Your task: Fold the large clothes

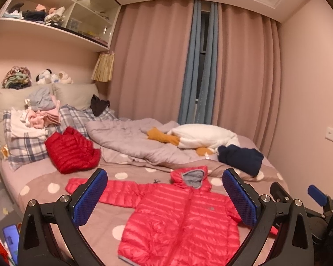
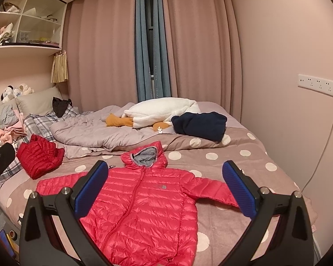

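Right wrist view: the pink hooded puffer jacket (image 2: 144, 201) lies flat and front-up on the polka-dot bed (image 2: 244, 161), directly ahead of and below the right tool (image 2: 164, 190). Its long axis runs from the hem, nearest the cameras, to the hood, farthest away; both sleeves are spread sideways across that axis. The right sleeve (image 2: 213, 190) reaches toward the right tool's outer finger, so this tool appears the nearer one for that sleeve. Left wrist view: the same jacket sits ahead and slightly right of centre, its other sleeve (image 1: 104, 190) stretching left behind the inner finger of the left tool (image 1: 164, 199). Both tools are spread wide, hold nothing, and hover above the fabric without touching it. A folded red jacket (image 2: 38, 157) lies apart near the pillows. Judged stage: folding not yet begun.
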`<action>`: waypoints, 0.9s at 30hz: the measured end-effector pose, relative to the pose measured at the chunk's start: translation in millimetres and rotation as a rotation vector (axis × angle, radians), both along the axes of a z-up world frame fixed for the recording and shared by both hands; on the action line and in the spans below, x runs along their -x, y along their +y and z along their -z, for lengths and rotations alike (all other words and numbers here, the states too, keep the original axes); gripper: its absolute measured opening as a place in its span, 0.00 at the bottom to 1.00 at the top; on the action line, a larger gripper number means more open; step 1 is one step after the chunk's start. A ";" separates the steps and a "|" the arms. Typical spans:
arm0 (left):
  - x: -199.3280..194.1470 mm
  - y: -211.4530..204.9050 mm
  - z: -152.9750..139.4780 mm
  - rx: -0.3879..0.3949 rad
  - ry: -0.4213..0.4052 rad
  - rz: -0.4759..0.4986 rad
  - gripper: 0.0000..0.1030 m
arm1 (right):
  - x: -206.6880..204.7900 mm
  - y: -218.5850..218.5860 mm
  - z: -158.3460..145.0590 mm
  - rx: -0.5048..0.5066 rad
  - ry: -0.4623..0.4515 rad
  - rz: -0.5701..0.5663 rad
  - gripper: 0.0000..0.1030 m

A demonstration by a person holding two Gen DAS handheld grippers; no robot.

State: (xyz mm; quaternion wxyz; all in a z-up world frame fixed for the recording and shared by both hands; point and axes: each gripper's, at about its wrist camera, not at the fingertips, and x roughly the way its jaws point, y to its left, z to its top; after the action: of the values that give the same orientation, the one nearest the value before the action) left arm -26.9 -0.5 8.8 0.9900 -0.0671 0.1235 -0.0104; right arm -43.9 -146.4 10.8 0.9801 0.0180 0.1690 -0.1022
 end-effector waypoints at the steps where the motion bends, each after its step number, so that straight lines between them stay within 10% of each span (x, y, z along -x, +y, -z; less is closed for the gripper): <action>1: 0.0 0.0 0.0 0.001 0.001 0.001 0.99 | 0.0 -0.3 -0.3 -0.001 -0.001 0.000 1.00; 27: 2.0 -5.6 1.4 -0.009 0.000 0.003 0.99 | 6.5 -7.2 -3.3 -0.001 -0.001 0.021 1.00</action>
State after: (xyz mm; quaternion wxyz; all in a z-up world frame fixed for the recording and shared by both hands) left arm -29.0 -6.2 7.5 0.9903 -0.0627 0.1234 -0.0115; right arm -50.4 -153.6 14.2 0.9791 0.0206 0.1685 -0.1124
